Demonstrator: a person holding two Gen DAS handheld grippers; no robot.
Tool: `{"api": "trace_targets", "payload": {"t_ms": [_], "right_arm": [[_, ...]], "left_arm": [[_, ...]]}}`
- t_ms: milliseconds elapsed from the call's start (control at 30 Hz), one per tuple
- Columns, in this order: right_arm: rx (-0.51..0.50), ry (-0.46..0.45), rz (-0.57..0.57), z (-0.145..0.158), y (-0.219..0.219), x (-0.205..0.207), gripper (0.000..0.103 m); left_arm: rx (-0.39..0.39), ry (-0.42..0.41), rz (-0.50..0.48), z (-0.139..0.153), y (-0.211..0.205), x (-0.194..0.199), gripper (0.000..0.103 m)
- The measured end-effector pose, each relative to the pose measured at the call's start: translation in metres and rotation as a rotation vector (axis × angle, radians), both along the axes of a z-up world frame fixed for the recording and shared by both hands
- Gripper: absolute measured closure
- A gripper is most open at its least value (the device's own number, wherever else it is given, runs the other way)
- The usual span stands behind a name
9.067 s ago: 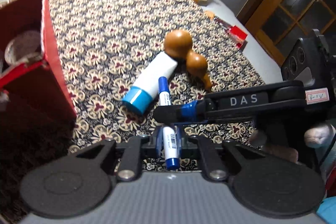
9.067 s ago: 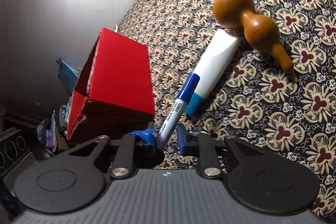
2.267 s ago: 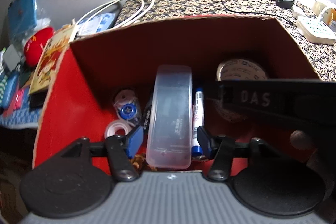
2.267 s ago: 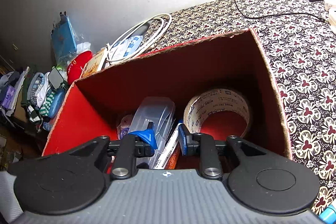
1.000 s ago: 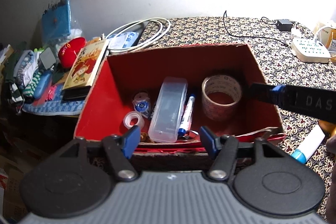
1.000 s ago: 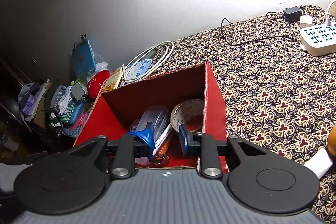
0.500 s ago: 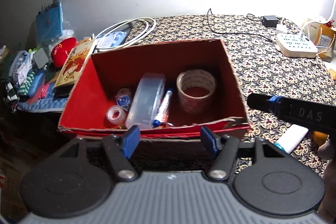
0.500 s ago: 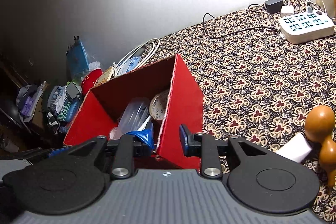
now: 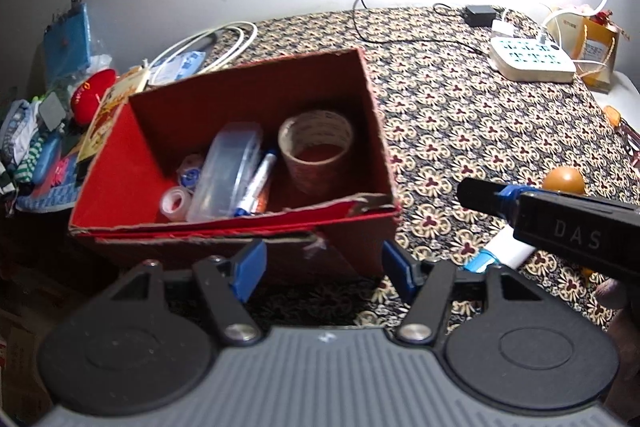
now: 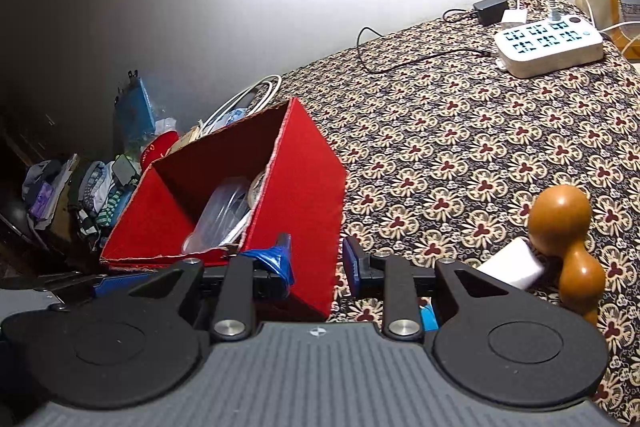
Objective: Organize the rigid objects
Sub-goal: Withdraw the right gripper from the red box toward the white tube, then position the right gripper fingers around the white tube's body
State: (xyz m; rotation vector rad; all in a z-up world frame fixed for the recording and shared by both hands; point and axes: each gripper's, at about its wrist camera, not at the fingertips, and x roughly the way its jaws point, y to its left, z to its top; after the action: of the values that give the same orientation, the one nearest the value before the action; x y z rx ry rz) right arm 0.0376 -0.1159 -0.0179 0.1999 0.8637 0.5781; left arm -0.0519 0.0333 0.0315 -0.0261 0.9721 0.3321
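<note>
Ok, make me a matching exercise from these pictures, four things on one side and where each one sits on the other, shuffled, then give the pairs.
Things:
1. tape roll
2. brown gourd
3. white power strip
4. blue marker

Places:
A. on the patterned cloth, touching the white tube
B. far side of the cloth, with cables plugged in
C. inside the red box, by its right wall
D. inside the red box, beside the clear plastic case

Pairs: 1-C, 2-A, 3-B, 4-D
</note>
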Motion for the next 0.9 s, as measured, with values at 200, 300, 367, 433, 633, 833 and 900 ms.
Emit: {"api": "trace_targets", "payload": {"t_ms": [200,300,367,433,633,833,900], "right_arm": [[-0.001,0.013,-0.038,-0.007,-0.015,0.002,0.092],[0.000,0.033,-0.050,-0.012,-0.021,0.002,0.091],[0.001,0.048,-0.056,-0.015,-0.024,0.002,0.091],[0.002,0.064,-0.061,-0.018,-0.027,0.003,0.091],[0.012,0.103,-0.072,-0.025,-0.037,0.004,0.091],[0.018,0.128,-0.095,-0.030,-0.048,0.004,0.091],[0.022,0.136,-0.106,-0.032,-0.052,0.005,0.091]], "left_arm": [[0.000,0.023,-0.036,-0.007,-0.013,0.007,0.039],[-0.003,0.036,-0.054,-0.010,-0.018,0.011,0.039],[-0.001,0.043,-0.068,-0.012,-0.021,0.013,0.039],[0.002,0.051,-0.081,-0.014,-0.024,0.015,0.038],[-0.001,0.078,-0.109,-0.022,-0.030,0.021,0.038],[-0.012,0.107,-0.135,-0.030,-0.037,0.026,0.038],[-0.017,0.117,-0.145,-0.033,-0.039,0.027,0.037]]}}
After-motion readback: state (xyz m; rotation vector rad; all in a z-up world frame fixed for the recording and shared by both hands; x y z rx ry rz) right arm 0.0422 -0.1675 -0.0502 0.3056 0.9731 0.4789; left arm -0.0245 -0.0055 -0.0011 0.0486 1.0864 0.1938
